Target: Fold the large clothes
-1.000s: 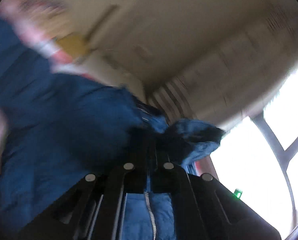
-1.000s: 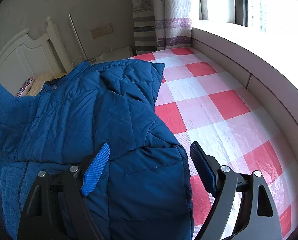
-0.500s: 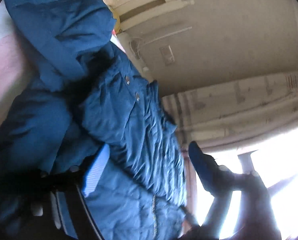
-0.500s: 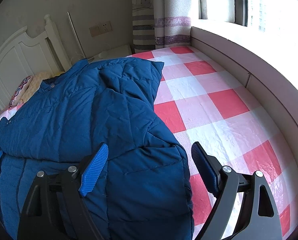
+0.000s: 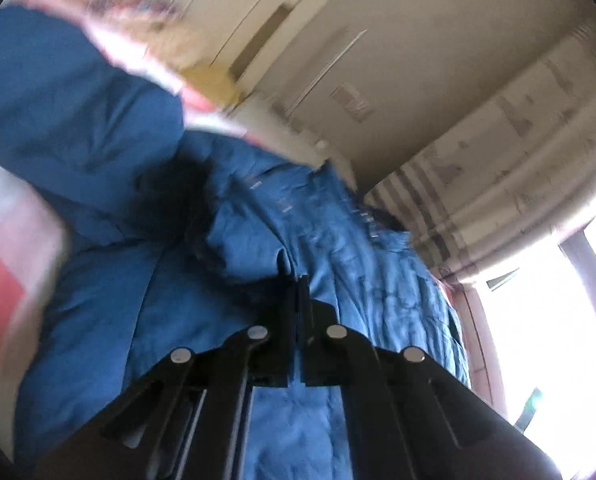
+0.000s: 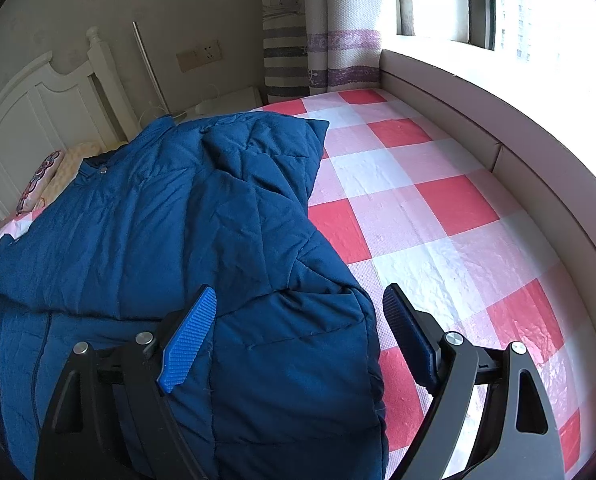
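A large blue quilted jacket [image 6: 186, 232] lies spread on the bed, one part folded over the rest. My right gripper [image 6: 298, 336] is open, its blue pads [image 6: 188, 344] hovering over the jacket's near right corner, holding nothing. In the blurred left wrist view the left gripper [image 5: 296, 292] has its jaws pressed together just above the jacket [image 5: 338, 264]; whether any fabric is pinched between them cannot be seen. The jacket's hood [image 5: 78, 112] lies to the upper left there.
The bed has a red, pink and white checked sheet [image 6: 438, 216]. A white headboard [image 6: 38, 120] and a pillow [image 6: 46, 184] stand at the far left. A padded ledge [image 6: 518, 148] runs under the window on the right, with a curtain [image 6: 322, 40] behind.
The left gripper opened, letting go of the jacket, then shut again and swung across the jacket. The lifted jacket part at the left settled flat. The right gripper stayed open and barely moved.
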Tool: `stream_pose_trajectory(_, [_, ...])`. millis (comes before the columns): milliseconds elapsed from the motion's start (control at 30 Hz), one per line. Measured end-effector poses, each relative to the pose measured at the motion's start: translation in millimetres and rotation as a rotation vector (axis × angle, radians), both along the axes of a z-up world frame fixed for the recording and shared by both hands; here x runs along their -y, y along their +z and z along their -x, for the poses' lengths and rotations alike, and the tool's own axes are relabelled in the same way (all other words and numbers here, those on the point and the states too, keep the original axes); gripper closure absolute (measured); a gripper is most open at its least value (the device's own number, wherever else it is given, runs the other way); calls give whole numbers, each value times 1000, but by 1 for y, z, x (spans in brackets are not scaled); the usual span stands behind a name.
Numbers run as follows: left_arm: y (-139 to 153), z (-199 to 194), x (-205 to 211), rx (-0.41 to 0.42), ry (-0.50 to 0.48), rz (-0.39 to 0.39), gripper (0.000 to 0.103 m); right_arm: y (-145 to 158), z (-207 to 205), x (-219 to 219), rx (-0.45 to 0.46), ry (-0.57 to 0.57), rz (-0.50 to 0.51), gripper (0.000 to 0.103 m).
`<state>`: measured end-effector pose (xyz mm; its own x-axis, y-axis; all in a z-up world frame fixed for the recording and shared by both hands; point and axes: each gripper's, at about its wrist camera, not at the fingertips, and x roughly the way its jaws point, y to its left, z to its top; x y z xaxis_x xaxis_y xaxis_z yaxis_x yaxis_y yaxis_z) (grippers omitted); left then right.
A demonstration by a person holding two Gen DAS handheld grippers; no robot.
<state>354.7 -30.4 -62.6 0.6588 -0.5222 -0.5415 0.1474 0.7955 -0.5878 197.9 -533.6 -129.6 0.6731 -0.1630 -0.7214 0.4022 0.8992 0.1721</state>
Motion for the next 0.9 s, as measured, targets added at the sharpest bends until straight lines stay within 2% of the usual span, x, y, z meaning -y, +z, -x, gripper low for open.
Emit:
stream_pose_trajectory(33, [4, 8, -1, 20, 7, -20, 103, 0, 1, 0, 0, -1, 0, 20])
stream_pose_trajectory(67, [6, 15, 0, 25, 33, -74, 102, 0, 0, 0, 1, -1, 1, 20])
stream_pose_trajectory(100, [4, 16, 2, 4, 51, -116, 101, 0, 1, -1, 1, 0, 3, 20])
stream_pose_trajectory(133, [-5, 10, 4, -52, 68, -174, 96, 0, 0, -1, 0, 1, 5, 20])
stream_pose_trajectory(167, [-12, 5, 9, -100, 69, -212, 83, 0, 0, -1, -1, 0, 6, 20])
stream_pose_trajectory(200, [-21, -1, 13, -157, 68, -262, 78, 0, 0, -1, -1, -1, 8, 20])
stream_pose_trajectory(233, [-23, -4, 15, -184, 53, -269, 78, 0, 0, -1, -1, -1, 10, 20])
stream_pose_trajectory(267, [-16, 1, 13, -176, 81, -287, 75, 1, 1, -1, -1, -1, 12, 20])
stream_pose_trajectory(300, [-4, 10, 12, -145, 155, -337, 68, 1, 1, -1, 1, -1, 13, 20])
stream_pose_trajectory(333, [16, 24, 12, -62, 260, -392, 45, 1, 0, -1, -1, -1, 13, 20])
stream_pose_trajectory(367, [34, 38, 13, 50, 323, -416, 22, 1, 1, -1, -1, -1, 13, 20])
stream_pose_trajectory(433, [61, 54, 27, 228, 345, -472, 10, 1, 1, -2, -2, 0, 17, 20])
stream_pose_trajectory(467, [71, 55, 43, 293, 304, -554, 4, 1, 1, -2, -3, 1, 20, 20])
stream_pose_trajectory(500, [71, 46, 59, 308, 230, -624, 2, 1, 1, -2, -4, 2, 22, 19])
stream_pose_trajectory(533, [63, 31, 74, 277, 134, -675, 2, 2, 0, -2, -6, 1, 24, 19])
stream_pose_trajectory(600, [37, 2, 93, 183, 54, -735, 2, 2, 0, -2, -7, 0, 26, 19])
stream_pose_trajectory(667, [-3, -29, 100, 45, -12, -773, 3, 2, 0, -2, -7, -1, 30, 19])
stream_pose_trajectory(733, [-39, -47, 98, -38, -46, -743, 3, 2, 0, -3, -8, -2, 35, 18])
stream_pose_trajectory(800, [-36, -48, 94, -32, -51, -724, 2, 1, -1, -3, -16, -4, 42, 17])
stream_pose_trajectory(900, [-41, -53, 97, -33, -58, -742, 2, 2, -1, -7, -22, -11, 67, 17])
